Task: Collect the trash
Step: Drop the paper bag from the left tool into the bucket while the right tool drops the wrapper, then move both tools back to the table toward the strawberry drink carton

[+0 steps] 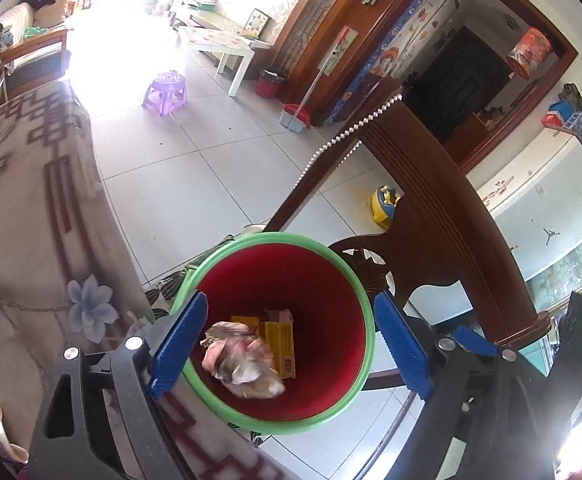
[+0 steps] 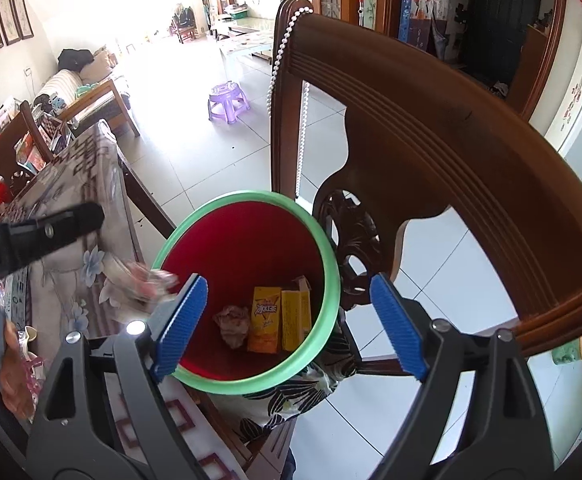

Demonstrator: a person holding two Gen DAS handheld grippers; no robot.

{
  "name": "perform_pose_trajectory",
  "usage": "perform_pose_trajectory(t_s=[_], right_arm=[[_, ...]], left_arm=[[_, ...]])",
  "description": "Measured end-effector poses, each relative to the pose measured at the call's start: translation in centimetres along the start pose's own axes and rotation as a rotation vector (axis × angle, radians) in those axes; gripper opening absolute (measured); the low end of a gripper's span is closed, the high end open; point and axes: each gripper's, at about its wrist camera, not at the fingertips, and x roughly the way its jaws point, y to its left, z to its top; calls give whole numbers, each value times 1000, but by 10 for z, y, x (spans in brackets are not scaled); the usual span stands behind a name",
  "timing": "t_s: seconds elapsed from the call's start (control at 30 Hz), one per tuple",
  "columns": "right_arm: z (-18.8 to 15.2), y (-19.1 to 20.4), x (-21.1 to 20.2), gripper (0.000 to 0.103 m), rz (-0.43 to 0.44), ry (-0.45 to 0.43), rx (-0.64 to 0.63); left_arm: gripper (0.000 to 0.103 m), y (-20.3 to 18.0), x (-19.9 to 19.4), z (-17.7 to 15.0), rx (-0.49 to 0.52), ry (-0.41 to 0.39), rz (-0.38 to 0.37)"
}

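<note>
A red bin with a green rim stands right under both grippers. In the left wrist view my left gripper is open above it, and a blurred pinkish crumpled wrapper is in the air between the blue fingers, touching neither. Yellow cartons lie on the bin's floor. In the right wrist view my right gripper is open and empty over the bin's rim. Below it lie two yellow cartons and a crumpled paper wad. The blurred wrapper shows by the bin's left rim.
A carved wooden chair back with a bead string rises just behind and right of the bin, which rests on a leaf-print cushion. A table with a floral cloth lies to the left. A purple stool stands on the tiled floor.
</note>
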Motion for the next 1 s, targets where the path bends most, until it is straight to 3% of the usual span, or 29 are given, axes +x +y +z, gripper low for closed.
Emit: perform_pose_trajectory(t_s=[0.23, 0.6, 0.8, 1.0], right_arm=[[-11, 46, -4, 82, 57, 17, -75], [-44, 179, -16, 82, 239, 49, -283], [-80, 249, -34, 84, 329, 88, -382], [-121, 302, -50, 84, 390, 136, -477]], left_arm=[[85, 45, -70, -25, -66, -79, 88], [85, 148, -206, -112, -256, -199, 298], [85, 198, -254, -163, -365, -221, 365], [85, 243, -278, -206, -448, -192, 396]])
